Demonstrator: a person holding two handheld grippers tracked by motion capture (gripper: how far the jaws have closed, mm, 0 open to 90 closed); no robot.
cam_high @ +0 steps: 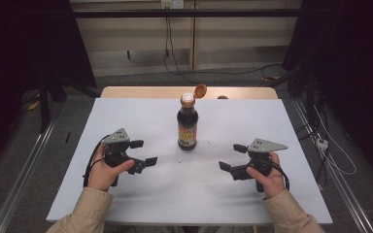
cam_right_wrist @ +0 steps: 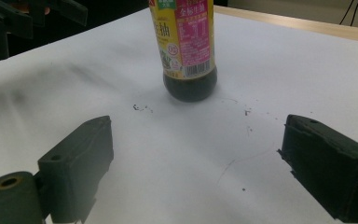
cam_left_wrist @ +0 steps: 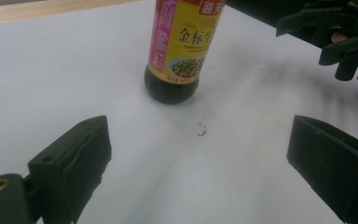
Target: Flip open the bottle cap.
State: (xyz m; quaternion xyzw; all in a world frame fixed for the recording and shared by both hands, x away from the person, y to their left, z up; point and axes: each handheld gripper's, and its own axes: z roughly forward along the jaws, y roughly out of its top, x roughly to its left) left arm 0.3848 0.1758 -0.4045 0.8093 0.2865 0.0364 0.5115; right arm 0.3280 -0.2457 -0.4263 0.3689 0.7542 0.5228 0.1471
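Observation:
A dark soy sauce bottle (cam_high: 187, 125) with a yellow and pink label stands upright in the middle of the white table (cam_high: 126, 116). Its orange flip cap (cam_high: 200, 90) is hinged open. My left gripper (cam_high: 144, 153) rests low at the left of the bottle, open, nothing between its jaws. My right gripper (cam_high: 232, 157) sits at the right of the bottle, open and empty too. In the left gripper view the bottle (cam_left_wrist: 177, 51) stands ahead between the jaws, with the right gripper (cam_left_wrist: 335, 39) beyond. In the right gripper view the bottle (cam_right_wrist: 186, 51) stands ahead.
Small dark specks (cam_left_wrist: 201, 133) mark the white table surface near the bottle. A wooden edge (cam_high: 145, 91) runs along the table's far side. Cables (cam_high: 330, 155) lie on the floor at the right, and metal rails flank the table.

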